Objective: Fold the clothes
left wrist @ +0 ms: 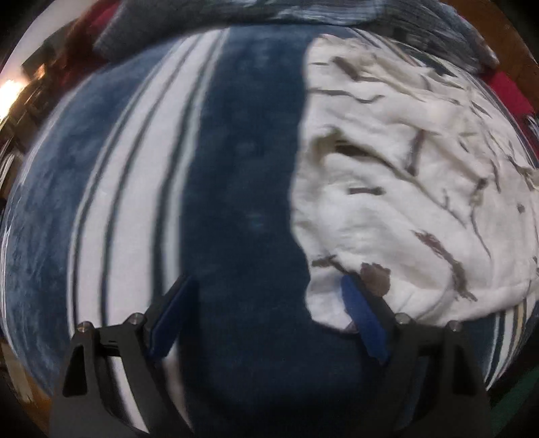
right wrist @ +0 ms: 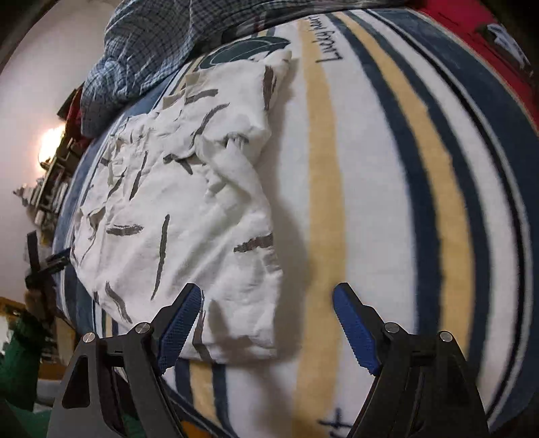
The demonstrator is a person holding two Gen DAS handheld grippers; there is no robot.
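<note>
Left claw wide, empty | right claw wide, empty | white garment on striped blanket

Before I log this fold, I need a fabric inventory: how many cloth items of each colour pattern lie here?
White garment with grey strokes: 1
Striped blanket underneath: 1
Blue checked cloth at the far edge: 1
Red fabric: 1
Total: 4

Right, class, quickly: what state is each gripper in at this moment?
Left gripper: open, holding nothing, at the edge of the white garment.
Right gripper: open, holding nothing, above the garment's corner.
</note>
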